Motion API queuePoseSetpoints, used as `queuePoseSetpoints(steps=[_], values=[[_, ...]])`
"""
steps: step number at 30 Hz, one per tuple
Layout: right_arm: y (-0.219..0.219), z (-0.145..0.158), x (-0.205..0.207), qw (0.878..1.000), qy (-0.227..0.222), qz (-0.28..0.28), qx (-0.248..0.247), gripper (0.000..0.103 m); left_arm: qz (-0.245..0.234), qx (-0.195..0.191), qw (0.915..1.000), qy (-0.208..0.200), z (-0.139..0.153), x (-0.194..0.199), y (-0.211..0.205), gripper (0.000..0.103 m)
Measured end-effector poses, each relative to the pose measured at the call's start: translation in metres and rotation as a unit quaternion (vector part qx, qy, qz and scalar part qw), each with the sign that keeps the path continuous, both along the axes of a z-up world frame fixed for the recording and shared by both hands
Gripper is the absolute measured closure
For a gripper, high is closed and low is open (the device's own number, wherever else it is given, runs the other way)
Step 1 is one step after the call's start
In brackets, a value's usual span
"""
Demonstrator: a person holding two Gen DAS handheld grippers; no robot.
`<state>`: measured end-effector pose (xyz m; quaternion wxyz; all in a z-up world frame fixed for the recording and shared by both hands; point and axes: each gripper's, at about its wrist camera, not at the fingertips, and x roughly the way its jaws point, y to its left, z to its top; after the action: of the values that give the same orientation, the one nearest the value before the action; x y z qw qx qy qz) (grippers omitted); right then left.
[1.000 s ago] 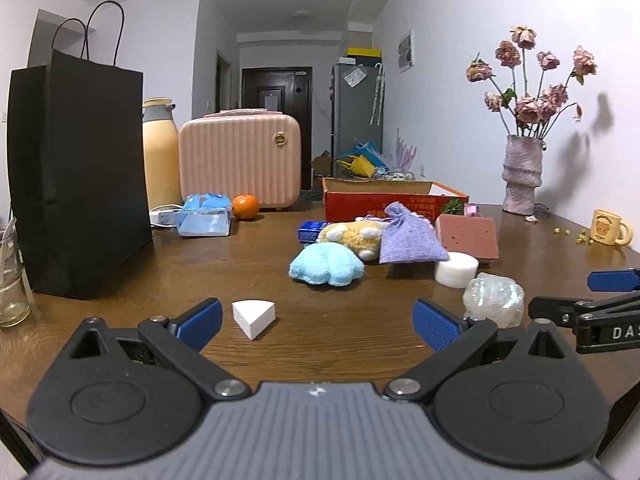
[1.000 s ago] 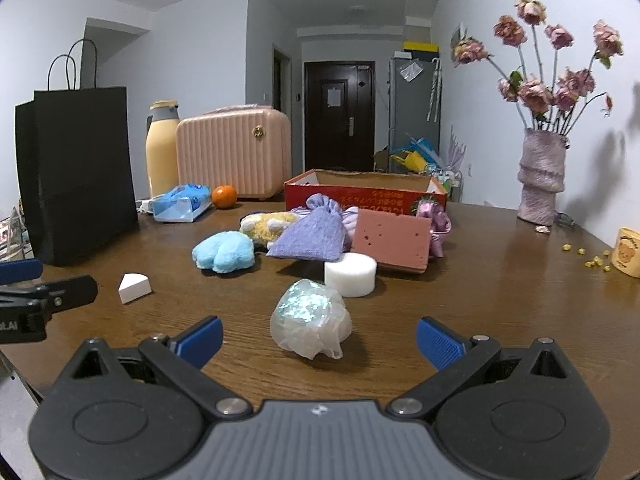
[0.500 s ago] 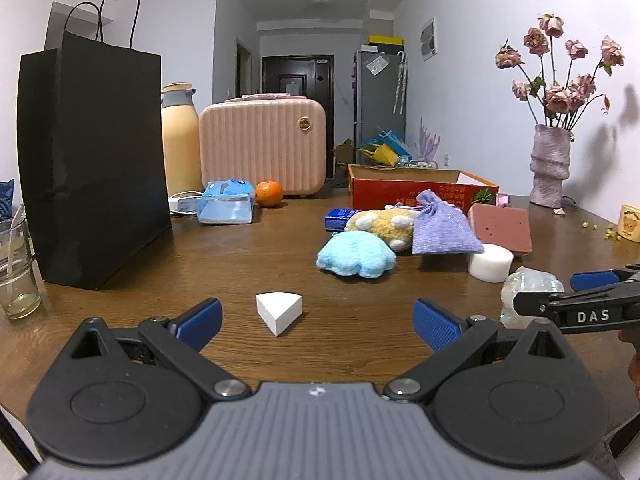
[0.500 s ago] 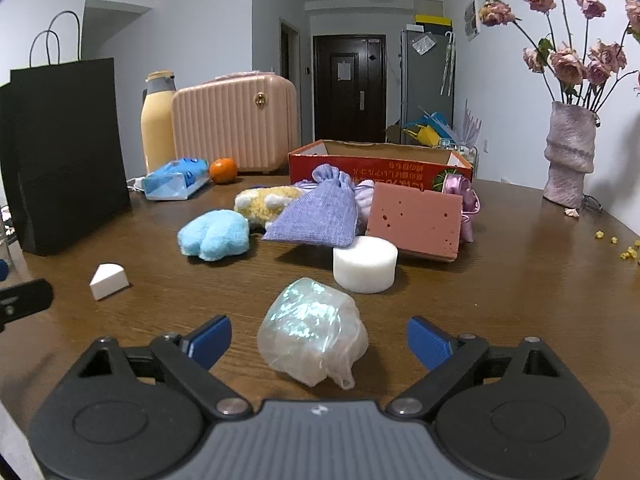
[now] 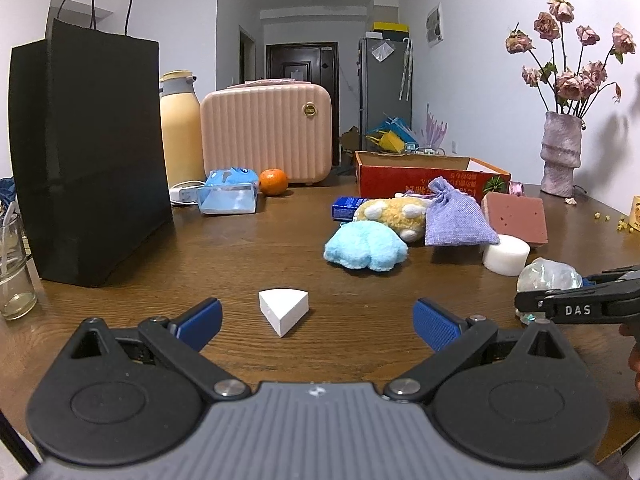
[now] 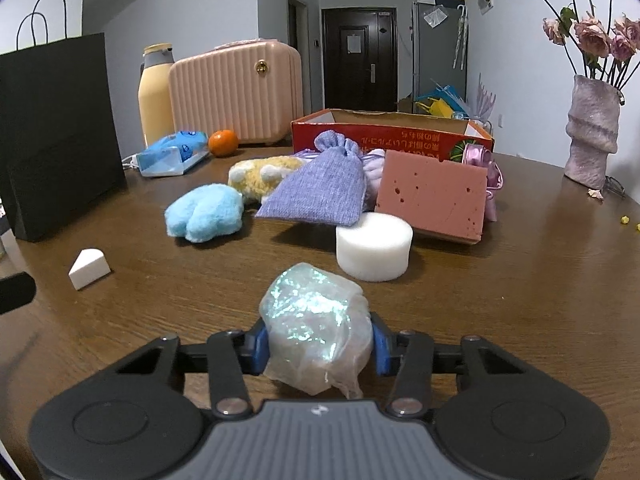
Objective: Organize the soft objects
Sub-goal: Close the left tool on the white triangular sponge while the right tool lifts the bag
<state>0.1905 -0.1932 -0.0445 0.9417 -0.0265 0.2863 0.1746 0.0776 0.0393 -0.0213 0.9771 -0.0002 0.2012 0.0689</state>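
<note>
Right gripper, jaws just closing, pinches iridescent pouch; bare table lies ahead and right. Left gripper gapes wide, white wedge just ahead. Right finger reads "DAS".

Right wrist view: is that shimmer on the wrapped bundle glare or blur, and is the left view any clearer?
Right wrist: sharp; the iridescent bundle glints, pinched by the right gripper. Left wrist: also sharp, fisheye bends the edges, soft sheen on the table.
</note>
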Motion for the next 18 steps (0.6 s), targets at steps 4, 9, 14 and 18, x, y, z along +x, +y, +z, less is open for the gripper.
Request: queuePoseSetpoints(steps=[4, 9, 14, 18], values=[[-0.004, 0.002, 0.001, 1.0, -0.006, -0.001, 0.008, 0.058, -0.001, -0.003, 1.0, 0.009, -0.001, 0.009, 0.003, 0.0], [-0.013, 0.006, 0.003, 1.0, -0.017, -0.013, 0.015, 0.058, 0.005, -0.008, 0.9997, 0.023, -0.001, 0.024, 0.009, 0.0], [-0.025, 0.01, 0.007, 0.999, -0.028, -0.034, 0.02, 0.058, 0.01, -0.019, 0.9989, 0.041, -0.001, 0.043, 0.018, 0.0], [-0.037, 0.012, 0.011, 0.998, -0.036, -0.052, 0.022, 0.057, 0.008, -0.018, 0.9983, 0.054, -0.002, 0.058, 0.023, 0.0]])
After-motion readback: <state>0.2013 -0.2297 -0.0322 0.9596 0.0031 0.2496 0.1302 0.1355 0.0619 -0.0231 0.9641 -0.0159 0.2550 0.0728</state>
